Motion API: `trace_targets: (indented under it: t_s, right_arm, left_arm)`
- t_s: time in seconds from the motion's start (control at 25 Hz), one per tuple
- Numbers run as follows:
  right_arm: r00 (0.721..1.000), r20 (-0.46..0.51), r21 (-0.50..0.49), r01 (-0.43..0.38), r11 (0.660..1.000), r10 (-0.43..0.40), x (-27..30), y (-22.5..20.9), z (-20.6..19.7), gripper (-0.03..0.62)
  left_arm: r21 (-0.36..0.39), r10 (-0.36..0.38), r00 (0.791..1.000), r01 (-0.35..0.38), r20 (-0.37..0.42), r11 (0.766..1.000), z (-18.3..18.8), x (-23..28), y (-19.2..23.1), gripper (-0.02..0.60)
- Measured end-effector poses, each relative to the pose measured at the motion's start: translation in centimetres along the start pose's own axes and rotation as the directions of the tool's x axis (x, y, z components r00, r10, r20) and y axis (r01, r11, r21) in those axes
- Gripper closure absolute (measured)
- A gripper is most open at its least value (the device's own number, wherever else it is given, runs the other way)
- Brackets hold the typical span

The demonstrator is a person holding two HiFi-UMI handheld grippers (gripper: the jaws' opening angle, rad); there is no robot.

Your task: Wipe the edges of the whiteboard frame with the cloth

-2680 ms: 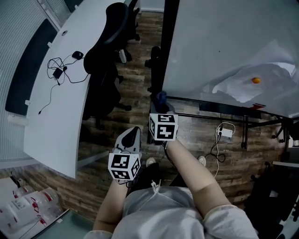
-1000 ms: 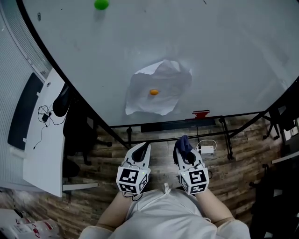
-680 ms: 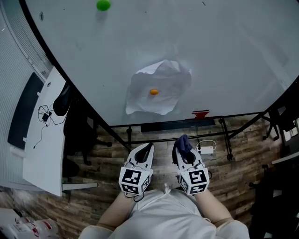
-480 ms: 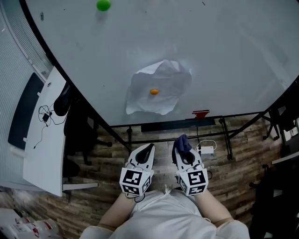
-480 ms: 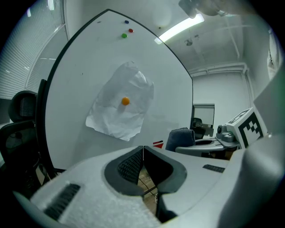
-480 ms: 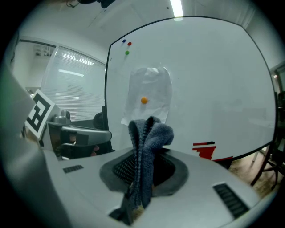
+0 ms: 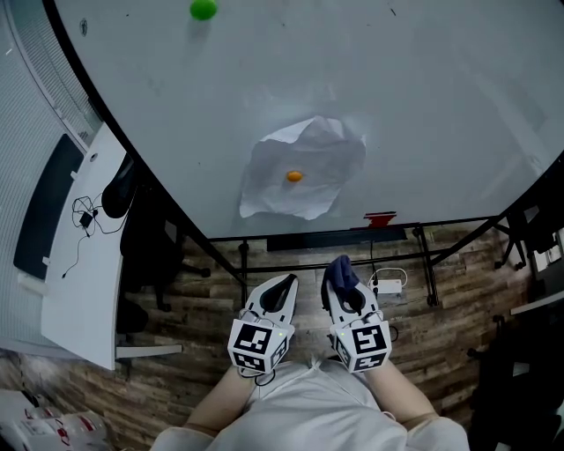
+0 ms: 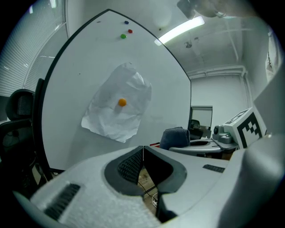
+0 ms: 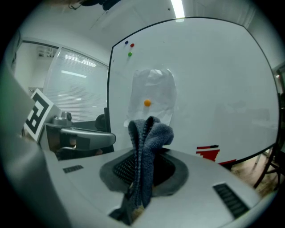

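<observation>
A large whiteboard [image 7: 423, 97] with a thin black frame [image 7: 132, 150] stands before me. A crumpled white paper [image 7: 304, 181] is pinned to it by an orange magnet [image 7: 294, 176]. My right gripper [image 7: 339, 280] is shut on a dark blue cloth [image 9: 144, 147], which sticks up between its jaws and also shows in the head view as the cloth [image 7: 339, 269]. My left gripper [image 7: 284, 287] is shut with nothing in it, its pads [image 8: 133, 164] pressed together. Both grippers hang side by side below the board's bottom edge, apart from the frame.
A green magnet [image 7: 204, 9] sits high on the board, a red eraser [image 7: 380, 217] on its lower rail. A white desk [image 7: 75, 264] with cables and a black office chair [image 7: 145, 238] stand at the left. A power strip [image 7: 388, 285] lies on the wooden floor.
Earlier my right gripper held the cloth at the board's left frame edge; the view then turned to face the board. In the last second the left gripper has crept a little towards the right one.
</observation>
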State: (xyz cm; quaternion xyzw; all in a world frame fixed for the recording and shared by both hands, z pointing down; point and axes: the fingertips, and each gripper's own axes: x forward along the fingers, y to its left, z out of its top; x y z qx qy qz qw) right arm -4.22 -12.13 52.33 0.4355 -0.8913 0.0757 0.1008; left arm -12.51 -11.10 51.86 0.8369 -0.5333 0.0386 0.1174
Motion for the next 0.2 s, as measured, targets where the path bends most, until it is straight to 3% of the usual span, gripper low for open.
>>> trace_targets:
  t_s: [0.2]
  right_arm:
    - [1.0,0.004,0.007,0.003,1.0,-0.003,0.09,-0.12,0.09,0.53]
  left_arm:
    - [-0.003,-0.004,1.0,0.004,-0.001,1.0,0.19,0.27,0.1,0.563]
